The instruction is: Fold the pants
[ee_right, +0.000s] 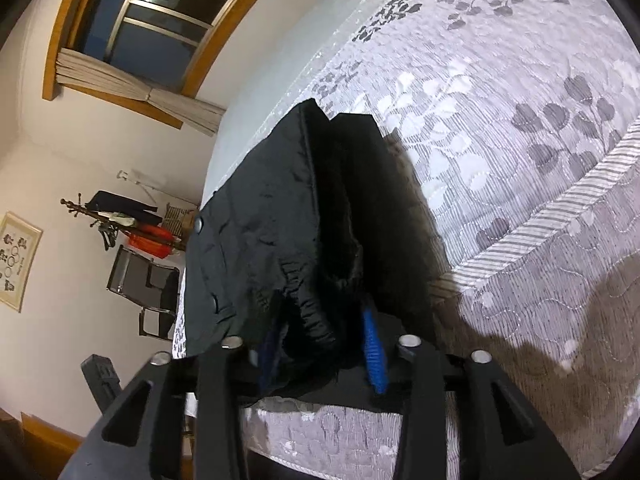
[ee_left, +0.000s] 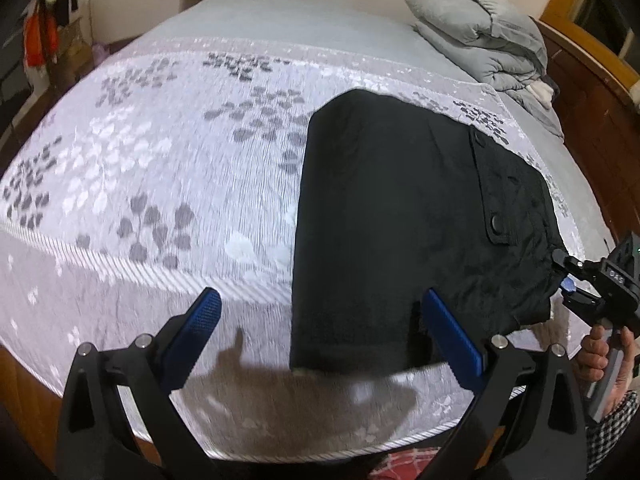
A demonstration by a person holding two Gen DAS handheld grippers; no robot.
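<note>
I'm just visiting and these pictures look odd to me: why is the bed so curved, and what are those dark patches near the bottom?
Left wrist view: the fisheye lens bulges the bed into a dome; the dark patch by the left tongs is their shadow, and the quilt pattern is smeared.
Right wrist view: the window frame bows likewise, a lamp glares in its glass, and shadow falls beside the pants.

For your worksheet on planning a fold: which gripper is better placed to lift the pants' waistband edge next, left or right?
Right. The right gripper already has the gathered waistband of the black pants between its pads. The left gripper hangs open over the near edge of the bedspread, holding nothing.
</note>
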